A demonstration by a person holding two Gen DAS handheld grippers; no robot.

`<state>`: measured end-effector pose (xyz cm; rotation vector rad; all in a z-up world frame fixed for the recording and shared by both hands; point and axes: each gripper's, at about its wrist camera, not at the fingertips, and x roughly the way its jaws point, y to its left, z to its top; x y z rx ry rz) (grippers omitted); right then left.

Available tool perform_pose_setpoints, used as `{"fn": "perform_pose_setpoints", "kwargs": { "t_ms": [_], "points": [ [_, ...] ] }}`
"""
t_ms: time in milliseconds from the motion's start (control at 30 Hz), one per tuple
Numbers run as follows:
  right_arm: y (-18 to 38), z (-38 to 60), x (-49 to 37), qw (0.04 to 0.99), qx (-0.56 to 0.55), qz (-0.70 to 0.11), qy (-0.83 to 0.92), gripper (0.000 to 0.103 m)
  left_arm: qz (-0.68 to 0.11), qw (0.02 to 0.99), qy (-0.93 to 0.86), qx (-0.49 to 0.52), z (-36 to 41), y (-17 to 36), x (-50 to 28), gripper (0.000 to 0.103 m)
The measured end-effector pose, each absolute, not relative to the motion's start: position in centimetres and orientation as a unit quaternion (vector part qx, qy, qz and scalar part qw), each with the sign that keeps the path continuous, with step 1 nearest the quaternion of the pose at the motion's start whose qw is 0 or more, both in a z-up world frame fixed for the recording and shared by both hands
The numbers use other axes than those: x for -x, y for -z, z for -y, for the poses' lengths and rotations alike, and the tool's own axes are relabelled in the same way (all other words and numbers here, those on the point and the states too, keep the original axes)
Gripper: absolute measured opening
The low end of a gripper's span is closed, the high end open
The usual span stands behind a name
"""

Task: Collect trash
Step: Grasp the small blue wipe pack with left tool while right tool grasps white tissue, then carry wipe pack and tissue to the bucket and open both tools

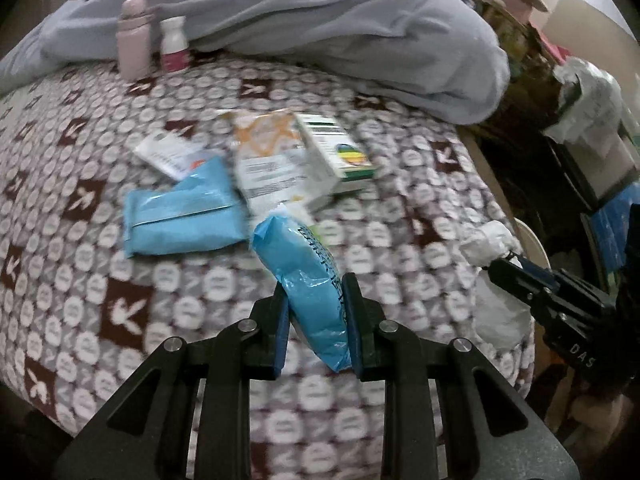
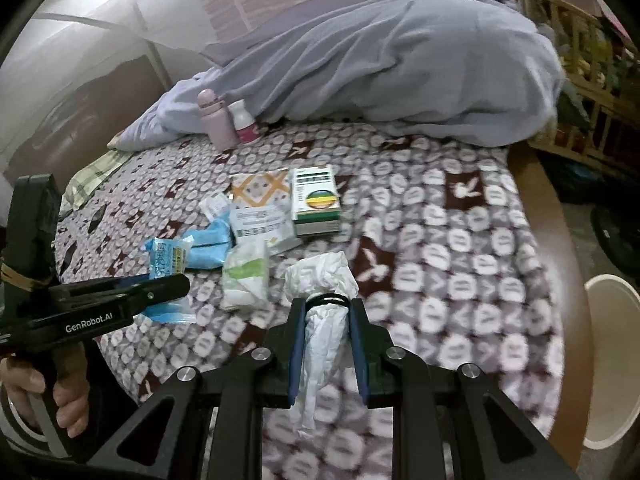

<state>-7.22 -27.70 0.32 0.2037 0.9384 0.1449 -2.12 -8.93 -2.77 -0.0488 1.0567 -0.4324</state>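
Observation:
My left gripper is shut on a light blue tissue packet and holds it a little above the patterned bedspread. In the right wrist view that same left gripper comes in from the left with the blue packet. My right gripper is shut on a crumpled white wad, which bulges out past its fingertips and hangs below them. More litter lies mid-bed: a flat blue packet, an orange-patterned pouch, a white and green box and a white-green wrapper.
A pink bottle and a small white bottle with a magenta label stand at the back against a heaped lavender blanket. A white bin stands on the floor beyond the bed's right edge. Cluttered shelves fill the far right.

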Motion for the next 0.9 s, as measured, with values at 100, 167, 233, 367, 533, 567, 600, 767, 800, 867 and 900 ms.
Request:
{"fn": "perform_pose_setpoints", "kwargs": {
  "t_ms": [100,167,233,367,533,567,600,767,800,867,900],
  "points": [
    [-0.6,29.1,7.9,0.886,-0.104,-0.448,-0.057,0.02,-0.497,0.84,0.22,0.011,10.9,2.4,2.4,0.022],
    [-0.7,29.9,8.2,0.887,-0.107,-0.446,-0.049,0.02,-0.493,0.839,0.229,0.001,12.2,2.2,2.6,0.022],
    [-0.7,30.8,8.5,0.888,-0.113,-0.444,-0.041,0.02,-0.491,0.839,0.235,-0.006,13.2,2.0,2.7,0.022],
    [-0.8,32.3,9.1,0.888,-0.12,-0.443,-0.027,0.02,-0.486,0.838,0.246,-0.023,15.4,1.8,3.1,0.022],
    [-0.9,33.9,9.9,0.889,-0.124,-0.44,-0.012,0.02,-0.486,0.834,0.257,-0.036,17.7,1.9,3.3,0.022],
    [-0.9,34.3,10.0,0.889,-0.124,-0.44,-0.007,0.02,-0.486,0.833,0.26,-0.039,18.3,1.9,3.4,0.022],
    [-0.8,34.7,10.1,0.889,-0.125,-0.44,-0.003,0.02,-0.487,0.832,0.263,-0.041,18.6,2.0,3.5,0.022],
    [-0.7,36.7,11.0,0.889,-0.133,-0.438,0.017,0.02,-0.488,0.824,0.283,-0.052,21.5,2.1,3.8,0.022],
    [-0.7,37.1,11.2,0.889,-0.134,-0.437,0.021,0.02,-0.488,0.823,0.286,-0.053,22.0,2.2,3.9,0.022],
    [-0.8,38.1,11.6,0.888,-0.136,-0.437,0.033,0.02,-0.489,0.819,0.296,-0.055,23.2,2.3,4.0,0.022],
    [-0.8,38.7,11.8,0.888,-0.137,-0.438,0.038,0.02,-0.489,0.817,0.301,-0.057,23.8,2.3,4.1,0.022]
  ]
}}
